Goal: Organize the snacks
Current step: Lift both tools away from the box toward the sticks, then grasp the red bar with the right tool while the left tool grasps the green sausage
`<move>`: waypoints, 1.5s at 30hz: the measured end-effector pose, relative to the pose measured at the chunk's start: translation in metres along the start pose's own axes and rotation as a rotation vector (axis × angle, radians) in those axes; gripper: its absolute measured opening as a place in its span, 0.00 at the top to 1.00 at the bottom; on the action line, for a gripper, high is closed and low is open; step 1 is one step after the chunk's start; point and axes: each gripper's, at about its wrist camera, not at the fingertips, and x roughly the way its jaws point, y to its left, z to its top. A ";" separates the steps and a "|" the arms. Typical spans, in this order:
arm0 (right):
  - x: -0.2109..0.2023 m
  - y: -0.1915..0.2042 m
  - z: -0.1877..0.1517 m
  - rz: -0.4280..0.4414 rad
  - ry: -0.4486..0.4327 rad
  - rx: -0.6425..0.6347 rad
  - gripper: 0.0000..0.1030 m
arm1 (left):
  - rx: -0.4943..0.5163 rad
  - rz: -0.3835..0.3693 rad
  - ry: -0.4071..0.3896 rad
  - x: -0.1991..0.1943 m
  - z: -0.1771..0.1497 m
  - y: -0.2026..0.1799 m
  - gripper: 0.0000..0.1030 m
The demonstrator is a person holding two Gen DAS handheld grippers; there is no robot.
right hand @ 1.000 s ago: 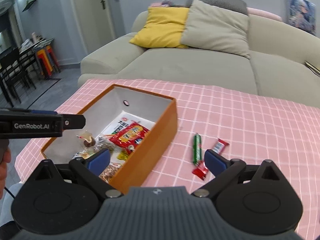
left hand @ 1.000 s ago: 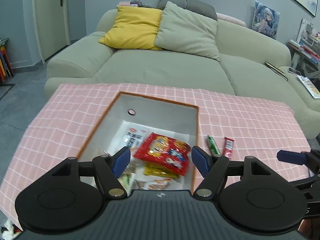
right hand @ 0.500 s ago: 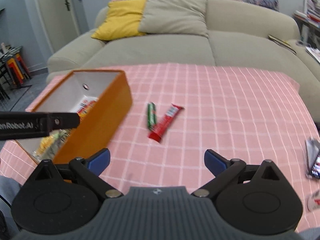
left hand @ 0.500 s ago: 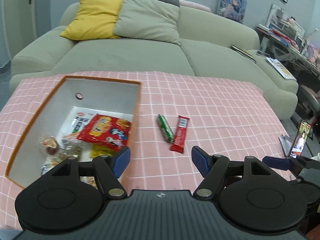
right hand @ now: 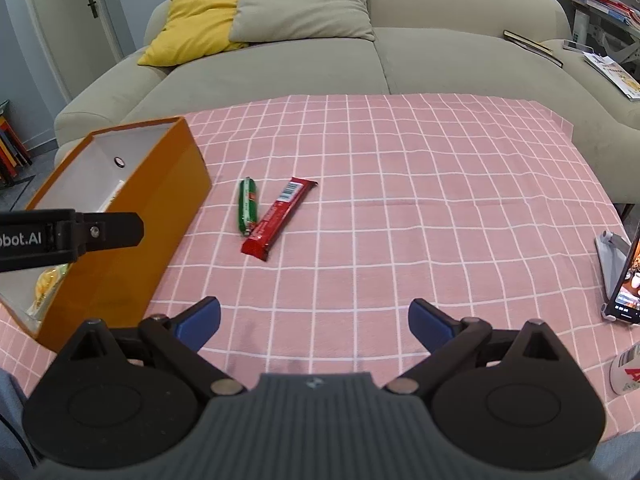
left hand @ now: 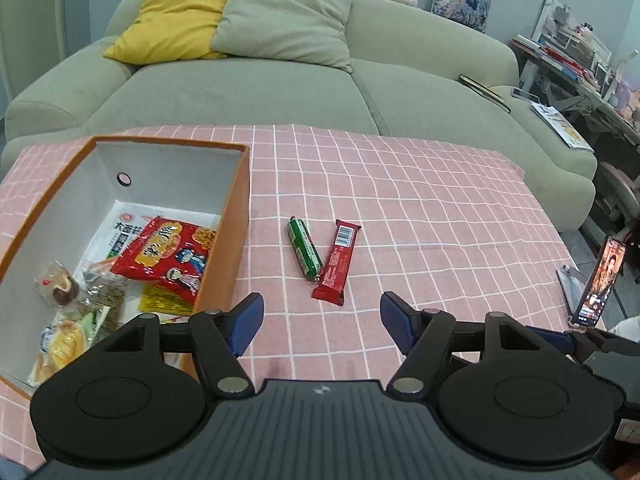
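Note:
An orange box (left hand: pixel 236 216) with a white inside stands at the left of the pink checked tablecloth (left hand: pixel 420 216) and holds several snack packets, a red bag (left hand: pixel 168 256) on top. A green stick snack (left hand: pixel 305 249) and a red bar (left hand: pixel 338 262) lie side by side on the cloth right of the box. My left gripper (left hand: pixel 322 324) is open and empty, just short of the two snacks. My right gripper (right hand: pixel 314 322) is open and empty, nearer the table's front edge; the box (right hand: pixel 160 200), green stick (right hand: pixel 248 206) and red bar (right hand: pixel 278 212) lie ahead to its left.
A phone on a stand (right hand: pixel 624 276) sits at the table's right edge, with a white container (right hand: pixel 626 372) near the front right corner. A green sofa with cushions (left hand: pixel 280 60) stands behind the table. The left gripper's body (right hand: pixel 68 232) reaches in over the box.
Both grippers have swung right, away from the box, so the two loose snacks now lie ahead of them. Both stayed open and empty.

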 end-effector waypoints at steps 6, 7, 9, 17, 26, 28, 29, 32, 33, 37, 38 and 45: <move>0.014 -0.004 0.008 0.011 0.007 0.003 0.10 | -0.014 0.019 0.025 0.019 0.008 -0.003 0.25; 0.017 -0.005 0.010 0.014 0.007 0.003 0.11 | -0.009 0.024 0.027 0.022 0.009 -0.005 0.25; 0.024 -0.006 0.014 0.018 0.007 0.004 0.14 | -0.009 0.029 0.032 0.028 0.012 -0.006 0.26; 0.056 -0.003 0.033 0.044 0.014 0.004 0.22 | -0.020 0.038 0.037 0.049 0.028 -0.005 0.28; 0.104 0.010 0.057 0.079 0.035 -0.007 0.39 | -0.026 0.068 0.028 0.065 0.046 0.002 0.35; 0.114 0.016 0.062 0.080 0.034 -0.010 0.40 | -0.025 0.070 0.026 0.067 0.050 0.003 0.35; 0.120 0.018 0.065 0.081 0.035 -0.010 0.41 | -0.025 0.069 0.023 0.067 0.051 0.004 0.35; 0.138 0.026 0.073 0.072 0.051 -0.017 0.45 | -0.030 0.076 0.017 0.068 0.056 0.007 0.38; 0.144 0.027 0.074 0.074 0.055 -0.015 0.49 | -0.036 0.083 0.016 0.069 0.057 0.009 0.39; 0.164 0.031 0.079 0.040 0.083 -0.029 0.51 | -0.058 0.088 0.014 0.073 0.063 0.016 0.39; 0.169 0.031 0.079 0.039 0.091 -0.028 0.51 | -0.057 0.091 0.013 0.073 0.063 0.017 0.39; 0.189 0.035 0.085 0.037 0.124 -0.029 0.51 | -0.058 0.090 0.013 0.076 0.068 0.018 0.39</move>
